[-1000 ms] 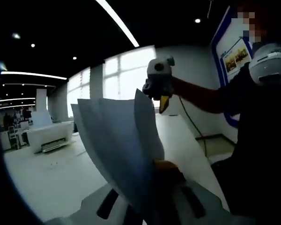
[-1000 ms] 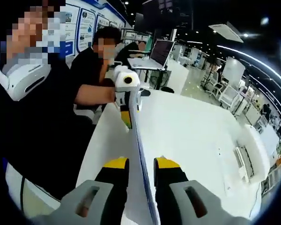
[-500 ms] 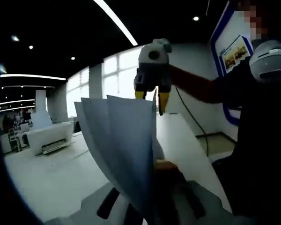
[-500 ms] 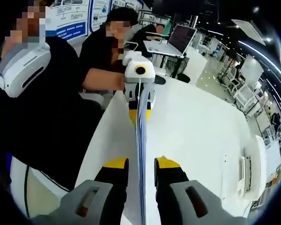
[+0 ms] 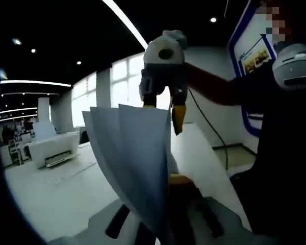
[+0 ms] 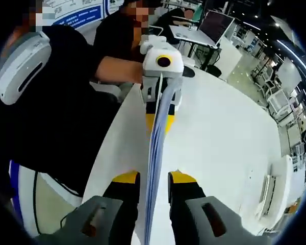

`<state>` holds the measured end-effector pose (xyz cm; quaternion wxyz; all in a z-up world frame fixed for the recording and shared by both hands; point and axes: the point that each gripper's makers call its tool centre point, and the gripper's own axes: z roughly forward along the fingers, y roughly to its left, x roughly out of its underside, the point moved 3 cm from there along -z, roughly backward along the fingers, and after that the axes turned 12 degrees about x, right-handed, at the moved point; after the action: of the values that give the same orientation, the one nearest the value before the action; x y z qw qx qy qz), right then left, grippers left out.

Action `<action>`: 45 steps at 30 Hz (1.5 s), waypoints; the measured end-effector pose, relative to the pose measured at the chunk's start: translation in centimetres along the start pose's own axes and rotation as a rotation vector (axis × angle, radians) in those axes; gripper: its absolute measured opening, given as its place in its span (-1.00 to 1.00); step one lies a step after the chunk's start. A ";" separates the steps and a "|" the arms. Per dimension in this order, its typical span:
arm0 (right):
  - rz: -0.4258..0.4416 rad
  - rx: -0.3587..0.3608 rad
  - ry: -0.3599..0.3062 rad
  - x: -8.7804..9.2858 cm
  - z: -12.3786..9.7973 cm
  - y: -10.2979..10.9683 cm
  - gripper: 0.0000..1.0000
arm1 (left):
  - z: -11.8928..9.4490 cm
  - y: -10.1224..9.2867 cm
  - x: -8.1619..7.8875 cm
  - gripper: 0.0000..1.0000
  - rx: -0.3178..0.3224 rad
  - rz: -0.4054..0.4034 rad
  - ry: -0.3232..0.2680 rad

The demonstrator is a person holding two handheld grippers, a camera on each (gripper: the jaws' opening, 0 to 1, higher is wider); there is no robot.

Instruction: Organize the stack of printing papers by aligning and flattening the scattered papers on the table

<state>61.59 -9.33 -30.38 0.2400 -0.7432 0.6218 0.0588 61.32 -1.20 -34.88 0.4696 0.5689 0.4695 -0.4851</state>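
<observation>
Standing on edge above the white table (image 6: 229,132), the stack of papers (image 5: 130,163) is pinched at one end by the left gripper (image 6: 160,109); the right gripper (image 6: 148,186) has its jaws apart, one on each side of the papers' other edge; the sheets fan loose; the table beside them lies bare.

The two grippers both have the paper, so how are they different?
The left gripper holds the far end of the stack of printing papers; the right gripper holds the near end, seen from its own camera. In the left gripper view, the right gripper sits at the sheets' top edge, while the left gripper's own jaws are mostly hidden behind the sheets. Both have yellow-tipped jaws straddling the same stack, lifted edge-on above the white table.
</observation>
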 end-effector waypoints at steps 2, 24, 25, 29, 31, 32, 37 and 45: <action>-0.011 -0.010 0.023 -0.1 0.4 0.3 -0.64 | 0.0 -0.1 -0.1 -0.90 -0.001 0.000 0.005; -0.032 -0.030 0.141 0.2 1.6 0.8 -1.00 | 0.2 -0.4 -0.3 -0.89 -0.003 0.003 0.015; -0.029 -0.024 0.142 0.2 1.6 0.8 -1.00 | 0.3 -0.4 -0.3 -0.89 -0.005 0.003 0.013; 0.003 -0.008 0.132 0.2 1.3 0.4 -1.00 | 0.2 -0.1 -0.5 -0.86 -0.017 -0.005 -0.006; 0.015 0.000 0.112 0.1 0.9 0.3 -1.00 | -0.1 0.1 -0.8 -0.80 -0.027 -0.023 -0.035; 0.021 0.001 0.104 0.0 0.7 0.3 -1.00 | -0.2 0.2 -0.9 -0.74 -0.030 -0.025 -0.043; 0.051 0.040 0.037 -0.3 -0.9 0.1 -1.00 | -1.2 0.6 -1.5 -0.61 -0.049 -0.041 -0.099; 0.123 0.115 -0.104 0.0 -3.4 -0.5 -1.00 | -2.4 0.7 -2.6 -0.46 -0.060 -0.045 -0.201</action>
<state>61.37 -10.76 -27.26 0.3100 -0.6845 0.6554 0.0763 62.01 0.92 -32.03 0.5201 0.4925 0.4470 -0.5358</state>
